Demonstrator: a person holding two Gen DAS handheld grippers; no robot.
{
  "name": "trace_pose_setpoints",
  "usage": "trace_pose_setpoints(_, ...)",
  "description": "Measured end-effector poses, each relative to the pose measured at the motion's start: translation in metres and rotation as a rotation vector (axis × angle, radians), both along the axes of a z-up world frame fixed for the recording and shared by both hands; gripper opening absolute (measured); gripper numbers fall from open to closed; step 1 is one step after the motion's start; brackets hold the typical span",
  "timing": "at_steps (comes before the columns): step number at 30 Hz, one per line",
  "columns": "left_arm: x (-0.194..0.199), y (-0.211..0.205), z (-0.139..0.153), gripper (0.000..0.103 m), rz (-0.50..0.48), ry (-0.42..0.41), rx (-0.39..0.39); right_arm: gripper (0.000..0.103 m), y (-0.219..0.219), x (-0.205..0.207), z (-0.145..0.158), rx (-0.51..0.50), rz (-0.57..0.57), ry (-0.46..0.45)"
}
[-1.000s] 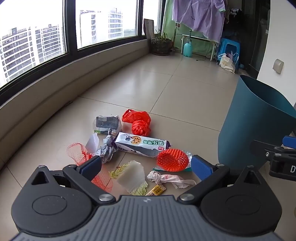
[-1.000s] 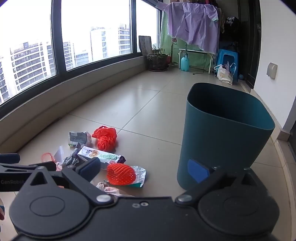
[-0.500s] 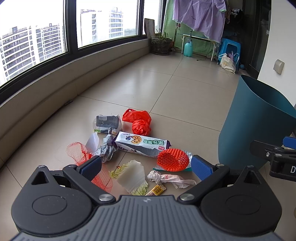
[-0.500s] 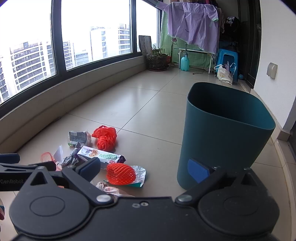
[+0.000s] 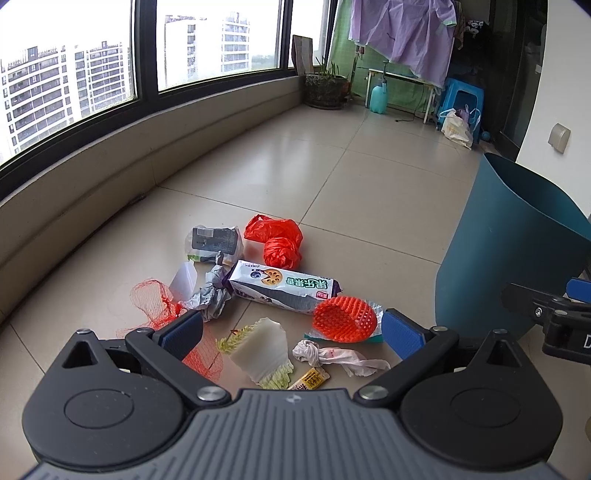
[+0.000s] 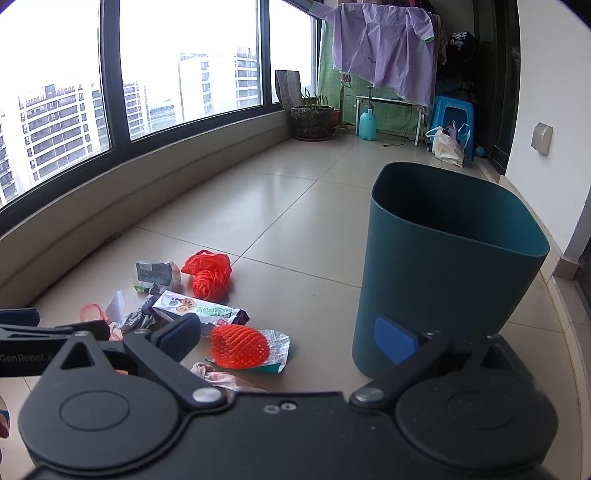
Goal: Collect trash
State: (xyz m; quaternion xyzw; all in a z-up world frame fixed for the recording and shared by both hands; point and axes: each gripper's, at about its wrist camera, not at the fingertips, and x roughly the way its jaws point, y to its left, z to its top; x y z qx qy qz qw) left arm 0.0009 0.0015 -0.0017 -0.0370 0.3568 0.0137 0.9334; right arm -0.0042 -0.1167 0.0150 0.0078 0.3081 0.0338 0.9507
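Observation:
Trash lies scattered on the tiled floor: a white biscuit wrapper (image 5: 284, 286), a red plastic bag (image 5: 279, 240), an orange foam net (image 5: 343, 319), a red mesh net (image 5: 159, 304), a cabbage piece (image 5: 260, 349), a crumpled tissue (image 5: 332, 356), crumpled grey foil (image 5: 210, 295) and a dark packet (image 5: 214, 243). A dark teal bin (image 6: 447, 273) stands upright to the right of the pile. My left gripper (image 5: 291, 332) hovers open above the near trash, holding nothing. My right gripper (image 6: 290, 338) is open too, between the pile and the bin.
A curved low wall under windows (image 5: 110, 155) runs along the left. Far back stand a plant pot (image 5: 325, 90), a blue stool (image 5: 463, 98), a white bag (image 5: 456, 127) and hanging purple laundry (image 5: 402, 33). Bare tiles stretch beyond the trash.

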Motion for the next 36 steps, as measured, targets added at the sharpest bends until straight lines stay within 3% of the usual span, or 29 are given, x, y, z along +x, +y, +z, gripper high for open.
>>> trace_pose_setpoints(4,0.000,-0.001,-0.001,0.103,-0.012,-0.003,-0.007,0.101,0.000,0.000,0.000,-0.001,-0.003,0.000)
trace_pose_setpoints(10,0.002,-0.010,-0.002,0.103,-0.022,0.008,0.052,0.101,-0.001,0.001,0.001,0.003,-0.010,-0.001)
trace_pose_setpoints(16,0.004,-0.014,-0.001,0.103,-0.046,0.014,0.016,0.101,-0.002,0.001,0.000,0.006,-0.013,-0.001)
trace_pose_setpoints(36,0.010,-0.016,-0.003,0.103,-0.036,0.010,0.015,0.100,-0.008,0.002,0.007,0.003,-0.029,-0.010)
